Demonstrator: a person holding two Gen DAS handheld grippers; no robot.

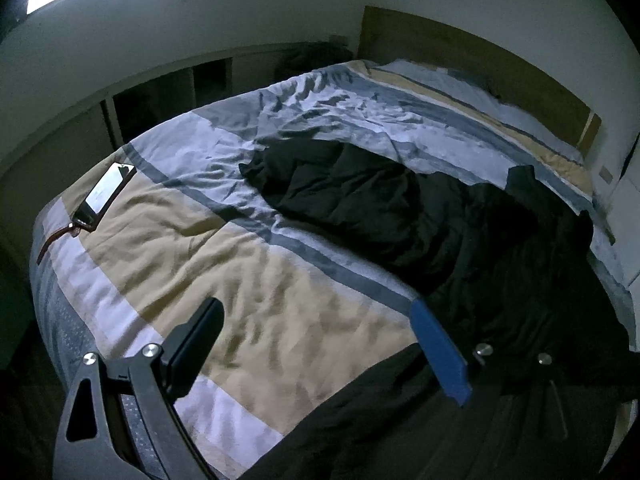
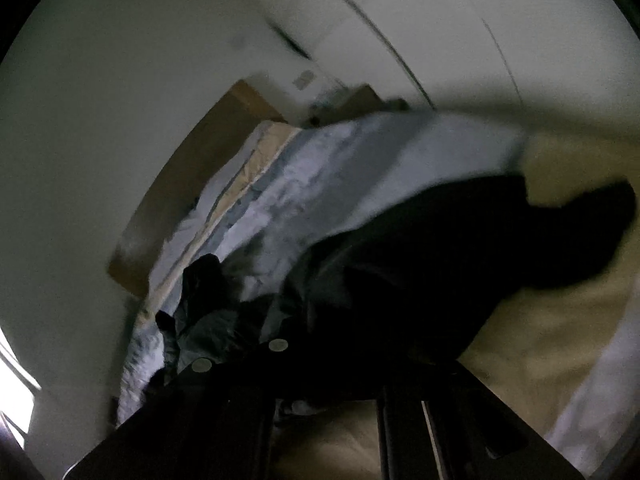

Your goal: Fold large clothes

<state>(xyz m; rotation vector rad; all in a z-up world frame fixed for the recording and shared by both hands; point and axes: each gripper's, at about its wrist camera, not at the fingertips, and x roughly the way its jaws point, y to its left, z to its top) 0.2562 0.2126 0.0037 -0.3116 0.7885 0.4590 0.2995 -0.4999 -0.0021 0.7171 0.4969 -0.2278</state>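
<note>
Left tongs (image 1: 316,344) spread wide, holding nothing, low over bed (image 1: 224,264). Black garment (image 1: 460,248) lies crumpled to right of these tongs, long axis running from near bed edge diagonally up toward headboard (image 1: 472,64); blue finger just beside its near hem. Right tongs (image 2: 320,384) dark and blurred against garment (image 2: 420,264); grip cannot be told. Judgement: right side nearer bulk; left reaches rightward for hem. Phone (image 1: 106,192) well apart, far left.
</note>
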